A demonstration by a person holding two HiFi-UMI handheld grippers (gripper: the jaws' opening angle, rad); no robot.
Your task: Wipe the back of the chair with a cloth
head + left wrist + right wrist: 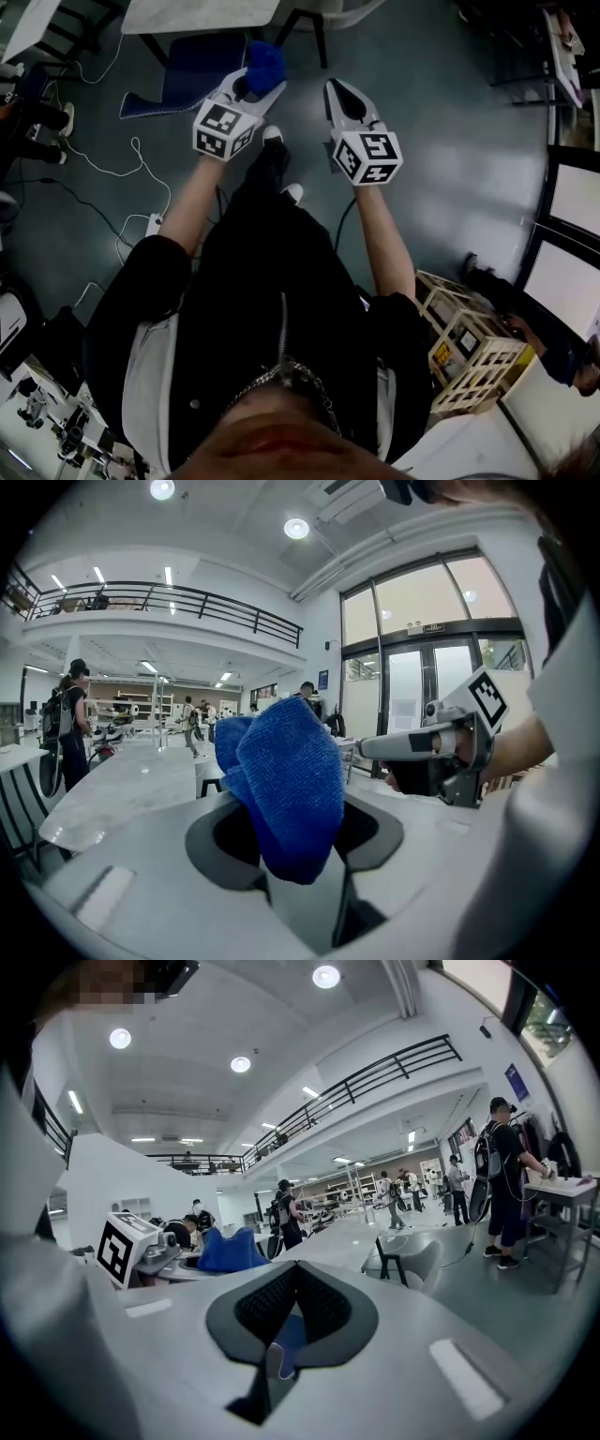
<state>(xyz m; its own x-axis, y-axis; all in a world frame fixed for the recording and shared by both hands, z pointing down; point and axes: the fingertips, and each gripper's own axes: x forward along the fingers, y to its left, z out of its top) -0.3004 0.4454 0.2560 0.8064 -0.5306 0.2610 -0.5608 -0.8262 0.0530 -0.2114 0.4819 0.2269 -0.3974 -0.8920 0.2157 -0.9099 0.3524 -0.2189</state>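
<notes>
You are clamping the bunched blue microfibre cloth [265, 64] in your left tool [255, 92], its jaws pinching the lower folds while the rest is bulging past the tips. You are holding it out in front of you above the grey floor [422, 122], with a dark blue seat [192, 75] showing just beyond, under a pale surface [202, 14]. Your right tool [341, 97] is hovering just beside, jaws pressed together on nothing.

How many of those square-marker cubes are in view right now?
2. One marker cube sits on the left gripper, which is shut on the blue cloth; the other marker cube is on the right gripper, jaws together. None appears hidden.
</notes>
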